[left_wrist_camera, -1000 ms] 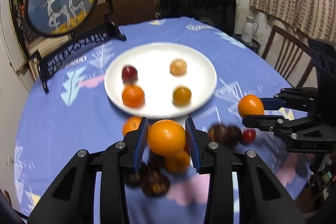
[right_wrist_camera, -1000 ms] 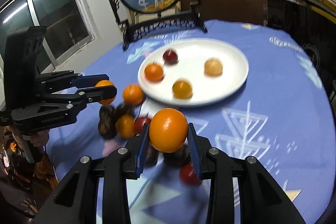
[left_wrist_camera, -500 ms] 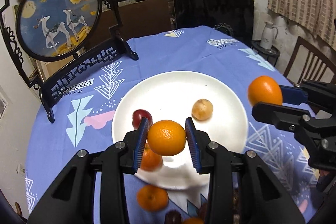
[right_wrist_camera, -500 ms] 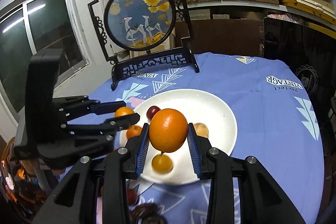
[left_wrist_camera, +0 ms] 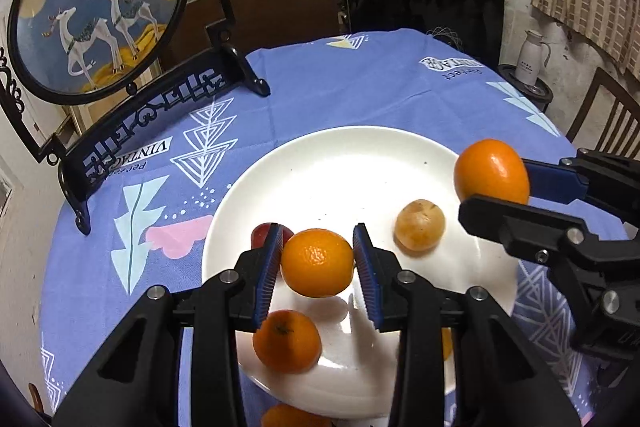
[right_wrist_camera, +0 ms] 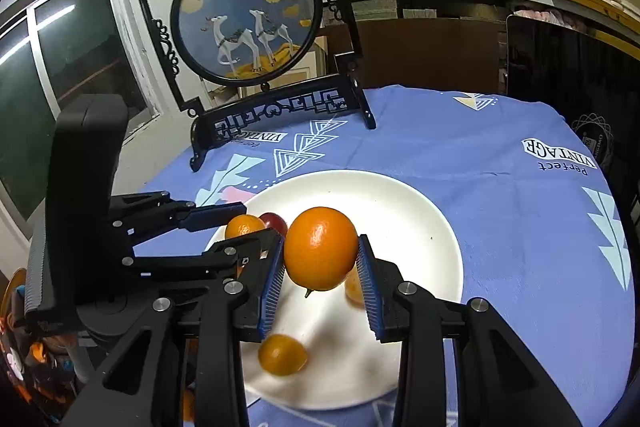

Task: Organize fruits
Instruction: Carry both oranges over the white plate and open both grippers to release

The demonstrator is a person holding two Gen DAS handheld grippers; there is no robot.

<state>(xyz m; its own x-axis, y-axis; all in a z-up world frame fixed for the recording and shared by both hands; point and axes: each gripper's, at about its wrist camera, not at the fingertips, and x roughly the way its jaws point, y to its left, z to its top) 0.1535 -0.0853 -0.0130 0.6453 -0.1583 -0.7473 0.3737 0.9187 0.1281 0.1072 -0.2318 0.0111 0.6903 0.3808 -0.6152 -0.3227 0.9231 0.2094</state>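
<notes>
Placing step: left tongs (left_wrist_camera: 318, 263) clamp a small orange (left_wrist_camera: 317, 262) and right tongs (right_wrist_camera: 322, 259) clamp a larger orange (right_wrist_camera: 321, 247), both held above the white plate (left_wrist_camera: 340, 163); next, I judge, lower onto bare plate and release.

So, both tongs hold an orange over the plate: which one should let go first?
Probably the left. The left tongs hold their orange over the white plate's middle, bare plate just ahead. The right tongs carry theirs nearer the rim, above the tan fruit.
</notes>
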